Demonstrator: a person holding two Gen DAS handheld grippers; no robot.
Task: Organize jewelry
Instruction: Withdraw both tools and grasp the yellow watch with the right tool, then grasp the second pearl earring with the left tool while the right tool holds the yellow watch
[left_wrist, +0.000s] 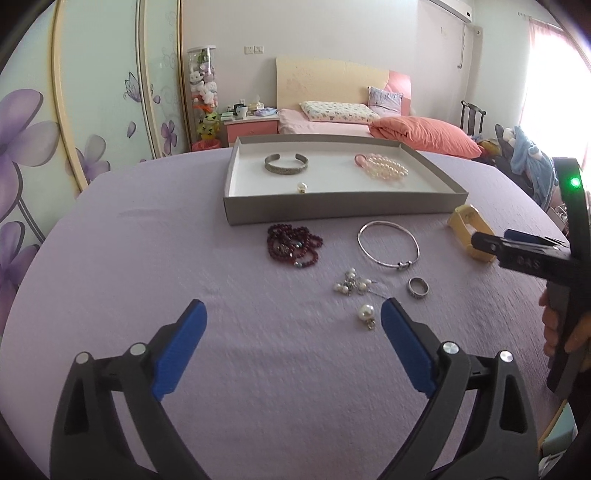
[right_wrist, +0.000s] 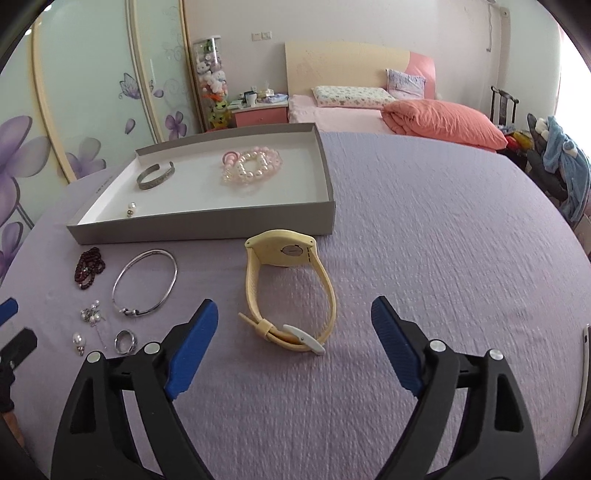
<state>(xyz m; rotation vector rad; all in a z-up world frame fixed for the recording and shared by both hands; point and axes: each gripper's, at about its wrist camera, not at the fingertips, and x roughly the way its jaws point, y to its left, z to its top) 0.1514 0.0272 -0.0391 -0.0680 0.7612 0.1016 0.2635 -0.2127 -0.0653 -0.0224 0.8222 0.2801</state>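
Note:
A grey tray (left_wrist: 332, 210) (right_wrist: 207, 225) on the purple table holds a silver cuff (left_wrist: 285, 164), pink pearl bracelets (left_wrist: 384, 166) and a pearl earring (left_wrist: 302, 187). In front of it lie dark red beads (left_wrist: 293, 245), a silver bangle (left_wrist: 388, 245), a pearl cluster (left_wrist: 351, 285), a ring (left_wrist: 418, 287) and a pearl earring (left_wrist: 365, 314). My left gripper (left_wrist: 293, 317) is open, just left of that earring. A yellow watch (right_wrist: 291, 291) lies just ahead of my open right gripper (right_wrist: 293, 314), which also shows in the left wrist view (left_wrist: 484, 240).
The table is covered with a purple cloth (right_wrist: 443, 240). Behind it are a bed with an orange duvet (left_wrist: 424, 134), a pink nightstand (left_wrist: 251, 127) and a floral wardrobe (left_wrist: 74, 110). A chair with blue clothing (right_wrist: 561, 162) stands at the right.

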